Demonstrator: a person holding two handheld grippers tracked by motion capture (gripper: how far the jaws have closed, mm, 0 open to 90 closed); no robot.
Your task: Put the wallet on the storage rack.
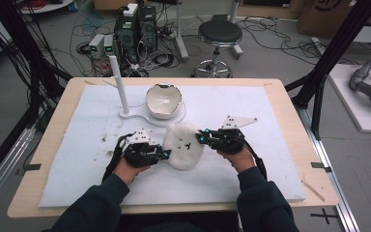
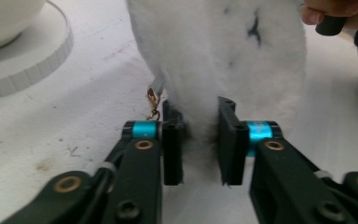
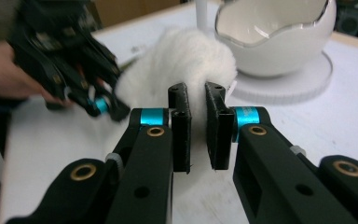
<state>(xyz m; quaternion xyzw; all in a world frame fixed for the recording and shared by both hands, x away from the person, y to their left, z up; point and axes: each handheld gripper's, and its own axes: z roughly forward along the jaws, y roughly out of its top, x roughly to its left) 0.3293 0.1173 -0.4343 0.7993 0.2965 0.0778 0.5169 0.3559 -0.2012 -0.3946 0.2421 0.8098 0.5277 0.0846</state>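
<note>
A white fluffy plush (image 1: 183,145) with small dark marks lies on the white mat (image 1: 77,174) between my two grippers. My left gripper (image 1: 166,153) is at its left edge. In the left gripper view, my left gripper (image 2: 200,135) is shut on a pinch of the plush (image 2: 214,46), beside a small gold clasp (image 2: 153,100). My right gripper (image 1: 200,137) holds the opposite, upper right edge. The right gripper view has my right gripper (image 3: 196,98) shut on the fur of the plush (image 3: 182,60), with the left gripper (image 3: 98,105) blurred beyond it.
A white eggshell-shaped bowl (image 1: 163,100) with a silver rim sits on a round white base (image 1: 176,118) behind the plush, next to an upright white post (image 1: 118,82). The mat covers a wooden table (image 1: 290,104). A stool (image 1: 219,36) and computers stand beyond.
</note>
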